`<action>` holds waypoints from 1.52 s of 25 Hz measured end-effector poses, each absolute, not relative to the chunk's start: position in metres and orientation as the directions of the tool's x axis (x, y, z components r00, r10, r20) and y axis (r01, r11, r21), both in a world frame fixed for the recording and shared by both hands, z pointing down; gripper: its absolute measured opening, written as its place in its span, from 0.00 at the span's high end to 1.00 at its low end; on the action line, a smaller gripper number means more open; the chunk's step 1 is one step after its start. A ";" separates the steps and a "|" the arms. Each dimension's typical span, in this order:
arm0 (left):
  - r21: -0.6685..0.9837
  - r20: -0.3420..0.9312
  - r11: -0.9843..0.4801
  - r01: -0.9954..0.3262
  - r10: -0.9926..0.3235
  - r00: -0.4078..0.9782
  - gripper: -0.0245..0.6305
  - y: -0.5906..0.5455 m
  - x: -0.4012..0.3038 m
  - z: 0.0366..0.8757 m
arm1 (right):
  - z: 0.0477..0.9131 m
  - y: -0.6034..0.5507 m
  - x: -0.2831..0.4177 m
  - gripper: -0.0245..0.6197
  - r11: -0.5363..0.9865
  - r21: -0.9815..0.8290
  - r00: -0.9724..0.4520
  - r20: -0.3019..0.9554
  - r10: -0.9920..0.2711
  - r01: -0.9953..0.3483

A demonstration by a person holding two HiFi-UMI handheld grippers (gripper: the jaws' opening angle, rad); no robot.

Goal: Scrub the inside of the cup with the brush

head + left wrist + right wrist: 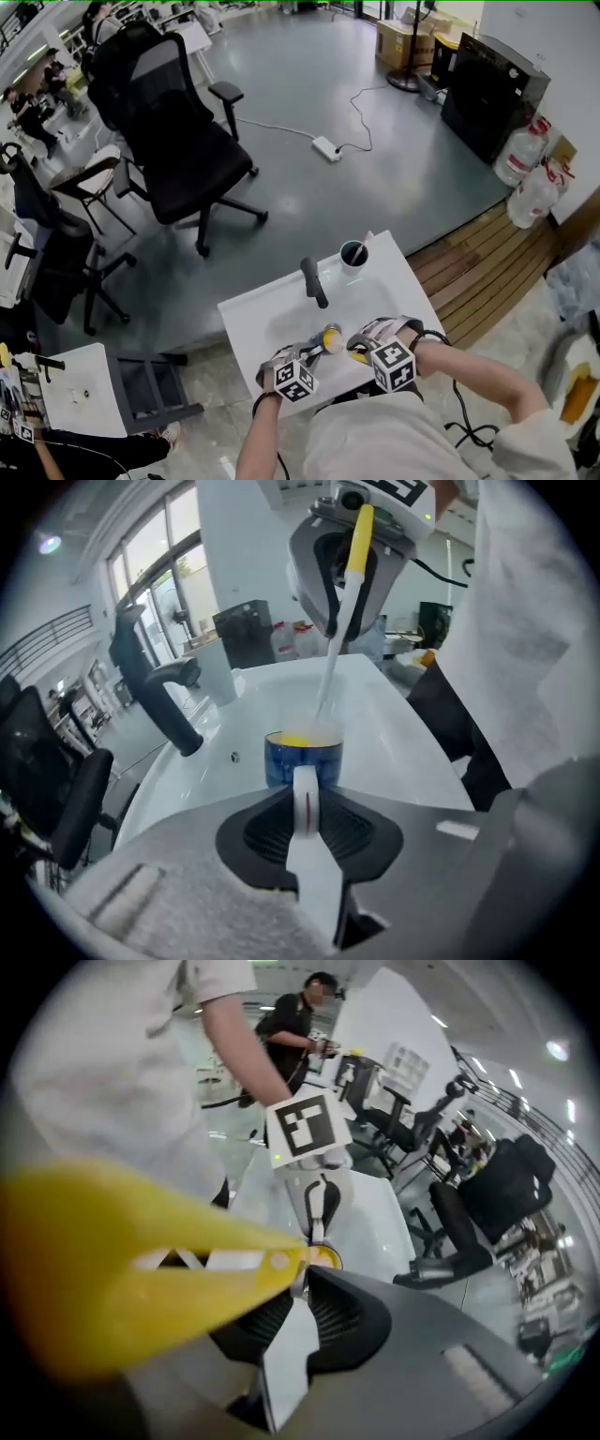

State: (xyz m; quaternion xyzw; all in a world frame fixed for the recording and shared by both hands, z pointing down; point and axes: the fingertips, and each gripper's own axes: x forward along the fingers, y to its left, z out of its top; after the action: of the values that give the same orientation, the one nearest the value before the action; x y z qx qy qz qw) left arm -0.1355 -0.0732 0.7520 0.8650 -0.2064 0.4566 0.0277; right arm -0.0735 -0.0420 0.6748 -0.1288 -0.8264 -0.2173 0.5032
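Note:
A blue cup [303, 757] with a yellow inside stands near the front of the white table [272, 314]. My left gripper [305, 794] is shut on the cup's white handle. A brush [333, 658] with a yellow grip and a pale shaft reaches down into the cup from above. My right gripper [300, 1274] is shut on the brush's yellow grip [141, 1269], which fills the foreground of the right gripper view. In the head view the cup [331, 337] sits between the left gripper [314, 353] and the right gripper [361, 352]. The brush head is hidden inside the cup.
A second cup [354, 253] with a stick in it stands at the table's far edge. A dark cylindrical bar [314, 281] rises from the table's middle. A black office chair [178, 141] stands on the floor beyond. A person [300, 1016] stands in the background.

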 end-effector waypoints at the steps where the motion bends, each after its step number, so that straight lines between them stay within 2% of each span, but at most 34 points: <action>1: -0.148 0.807 -0.930 -0.337 -0.311 0.503 0.87 -0.071 -0.133 0.750 | 0.675 -0.039 -0.071 0.88 0.831 0.253 -0.441 0.897 -0.011 0.496; 3: -0.163 0.816 -0.955 -0.250 -0.272 0.510 0.87 -0.067 -0.129 0.747 | 0.676 -0.035 -0.064 0.89 0.692 0.316 -0.400 0.916 -0.043 0.649; 5: -0.176 0.824 -0.970 -0.165 -0.237 0.515 0.87 -0.062 -0.124 0.743 | 0.674 -0.029 -0.059 0.88 0.487 0.366 -0.380 0.922 -0.073 0.793; 8: -0.203 0.831 -0.977 -0.063 -0.206 0.517 0.87 -0.057 -0.119 0.740 | 0.671 -0.018 -0.051 0.88 0.209 0.393 -0.383 0.920 -0.087 0.896; 10: -0.230 0.831 -0.973 -0.022 -0.208 0.516 0.87 -0.056 -0.118 0.738 | 0.671 -0.016 -0.048 0.88 0.196 0.401 -0.393 0.916 -0.079 0.895; 11: -0.235 0.828 -0.972 -0.022 -0.212 0.518 0.87 -0.055 -0.119 0.737 | 0.671 -0.017 -0.048 0.88 0.277 0.402 -0.400 0.914 -0.065 0.873; 13: -0.238 0.817 -0.969 -0.063 -0.235 0.527 0.87 -0.054 -0.123 0.737 | 0.670 -0.023 -0.053 0.89 0.552 0.364 -0.428 0.904 -0.014 0.750; 15: -0.260 0.798 -0.958 -0.120 -0.283 0.531 0.87 -0.055 -0.126 0.736 | 0.665 -0.033 -0.058 0.89 0.816 0.235 -0.479 0.876 0.057 0.528; 18: -0.318 0.759 -0.923 -0.217 -0.384 0.525 0.87 -0.063 -0.128 0.733 | 0.654 -0.058 -0.063 0.89 0.981 0.029 -0.553 0.829 0.085 0.194; 21: -0.334 0.729 -0.881 -0.336 -0.467 0.500 0.87 -0.074 -0.132 0.730 | 0.644 -0.085 -0.064 0.89 0.980 -0.144 -0.611 0.791 0.030 -0.139; 24: -0.351 0.708 -0.822 -0.449 -0.547 0.447 0.87 -0.086 -0.135 0.723 | 0.638 -0.109 -0.059 0.90 0.788 -0.382 -0.678 0.733 -0.060 -0.483; 25: -0.352 0.699 -0.792 -0.499 -0.577 0.423 0.87 -0.090 -0.137 0.721 | 0.637 -0.114 -0.056 0.90 0.692 -0.463 -0.701 0.707 -0.089 -0.554; 27: -0.342 0.680 -0.730 -0.592 -0.627 0.381 0.87 -0.095 -0.138 0.717 | 0.637 -0.120 -0.050 0.90 0.564 -0.560 -0.737 0.663 -0.134 -0.607; 29: -0.328 0.680 -0.713 -0.620 -0.634 0.369 0.87 -0.096 -0.133 0.717 | 0.636 -0.121 -0.046 0.90 0.598 -0.550 -0.746 0.654 -0.126 -0.583; 31: -0.300 0.695 -0.736 -0.606 -0.604 0.390 0.87 -0.093 -0.126 0.718 | 0.634 -0.114 -0.046 0.89 0.759 -0.441 -0.730 0.680 -0.067 -0.479; 34: -0.246 0.713 -0.767 -0.592 -0.557 0.426 0.87 -0.084 -0.117 0.717 | 0.629 -0.093 -0.045 0.89 0.966 -0.186 -0.664 0.748 0.022 -0.179; 36: -0.225 0.718 -0.773 -0.593 -0.543 0.435 0.87 -0.080 -0.110 0.719 | 0.628 -0.081 -0.040 0.89 0.999 -0.050 -0.613 0.789 0.041 0.003; 38: -0.214 0.724 -0.770 -0.601 -0.538 0.432 0.87 -0.078 -0.107 0.721 | 0.628 -0.075 -0.037 0.89 0.995 0.022 -0.581 0.813 0.038 0.096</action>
State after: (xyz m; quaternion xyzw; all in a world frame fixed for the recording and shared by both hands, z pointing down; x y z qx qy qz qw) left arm -0.1067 -0.0776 0.7208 0.8453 -0.3369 0.4128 0.0381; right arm -0.0365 -0.0746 0.6278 -0.0378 -0.8886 -0.0318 0.4561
